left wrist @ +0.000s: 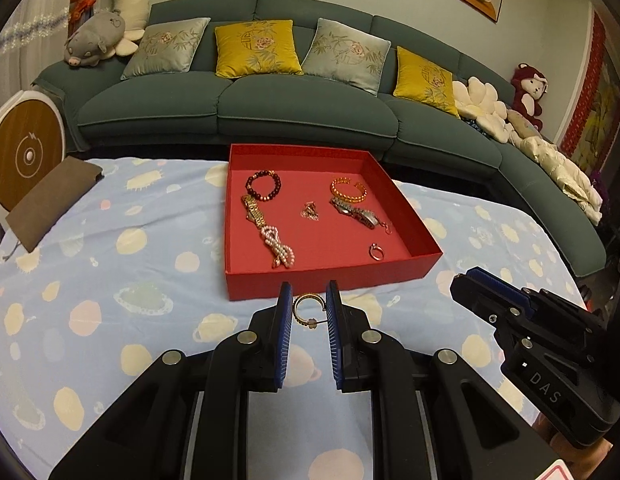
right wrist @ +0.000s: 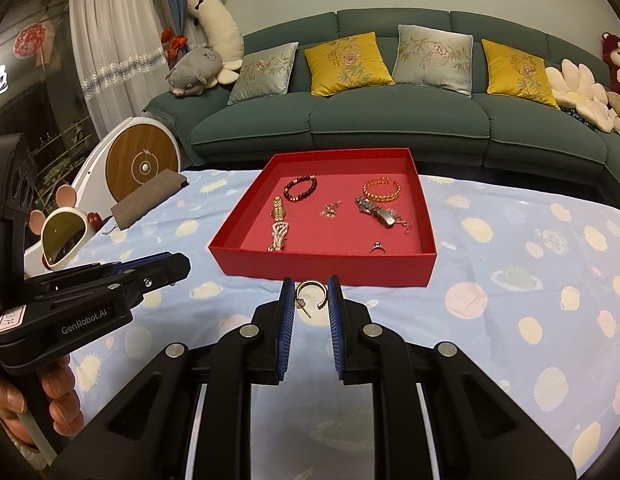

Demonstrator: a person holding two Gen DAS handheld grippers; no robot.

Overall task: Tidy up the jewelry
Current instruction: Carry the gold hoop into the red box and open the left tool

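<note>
A gold hoop earring lies on the blue patterned cloth just in front of the red tray. In each wrist view the earring sits between that gripper's blue pads, not pinched. My left gripper is open around it. My right gripper is open too. The tray holds a dark bead bracelet, an orange bead bracelet, a gold watch, a silver watch, a pearl string, a ring and a small trinket.
A green sofa with cushions stands behind the table. A brown pouch lies at the cloth's far left. A white machine with a round wooden disc stands at the left. The other gripper shows at each view's side.
</note>
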